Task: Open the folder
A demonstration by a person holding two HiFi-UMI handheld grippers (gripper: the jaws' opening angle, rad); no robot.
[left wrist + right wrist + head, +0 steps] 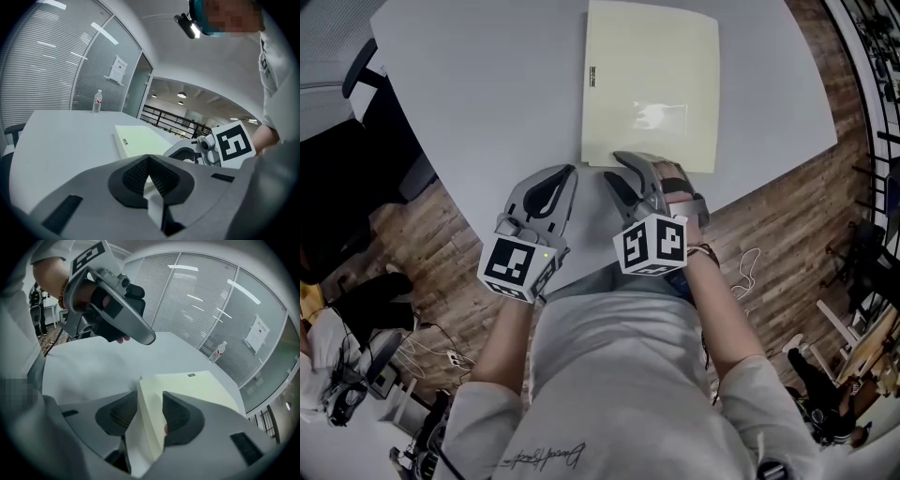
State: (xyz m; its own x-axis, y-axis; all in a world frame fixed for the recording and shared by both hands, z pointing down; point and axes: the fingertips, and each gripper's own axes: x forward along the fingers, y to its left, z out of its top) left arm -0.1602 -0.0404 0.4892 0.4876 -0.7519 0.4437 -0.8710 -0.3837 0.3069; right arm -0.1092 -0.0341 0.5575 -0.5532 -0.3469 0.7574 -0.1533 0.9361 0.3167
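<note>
From the head view: closed pale folder [652, 84] flat on the grey worktop [487, 94], its near edge just ahead of both tools. Over bare worktop left of that edge, the left tongs [567, 172]; at the folder's near left corner, the right tongs [623, 169]. Clear only in the right gripper view: jaws wide, folder corner between them, not clamped. Clear in the left gripper view: tips together, nothing held. In both gripper views, not overhead: bottle [97, 101] standing far across the worktop.
</note>
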